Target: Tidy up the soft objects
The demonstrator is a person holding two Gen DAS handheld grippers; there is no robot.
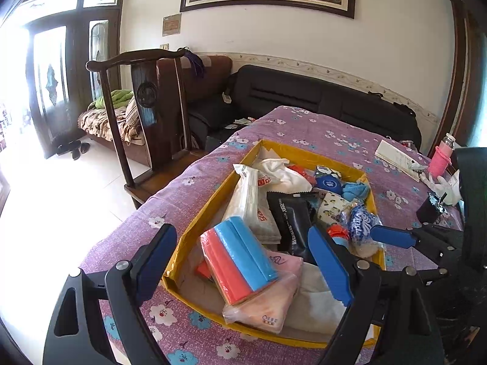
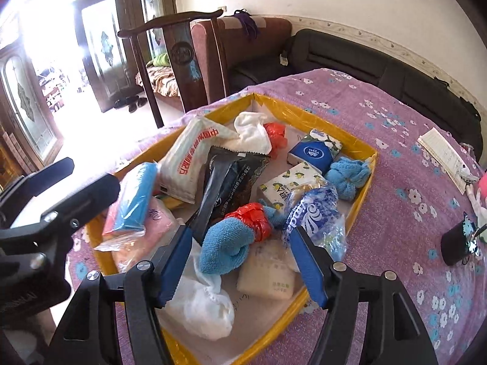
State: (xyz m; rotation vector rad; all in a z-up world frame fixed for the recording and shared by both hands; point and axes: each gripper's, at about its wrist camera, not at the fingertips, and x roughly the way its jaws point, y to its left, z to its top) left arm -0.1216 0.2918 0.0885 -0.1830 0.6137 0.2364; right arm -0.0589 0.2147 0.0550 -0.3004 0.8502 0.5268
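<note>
Both grippers hang over the near end of the yellow-rimmed box (image 1: pixel 194 228) on the purple flowered tablecloth (image 1: pixel 304 127), and neither pinches anything. The left gripper (image 1: pixel 243 261) has its blue fingers spread wide on either side of a red-and-blue sponge pack (image 1: pixel 240 258) lying on a pink tissue pack (image 1: pixel 268 301). The right gripper (image 2: pixel 240 261) is likewise spread, above a blue cloth bundled with red plastic (image 2: pixel 234 237) and a white plastic bag (image 2: pixel 204 307). Further in lie a black pouch (image 2: pixel 231 179), a white tissue pack with red lettering (image 2: pixel 191 161), a blue-and-white wrapper (image 2: pixel 313 213), a white towel (image 2: pixel 252 130), a dark blue tissue packet (image 2: pixel 313 152) and another blue cloth (image 2: pixel 347 176). Beyond the table stand a dark wooden chair (image 1: pixel 146 97) and a black sofa (image 1: pixel 304 94).
</note>
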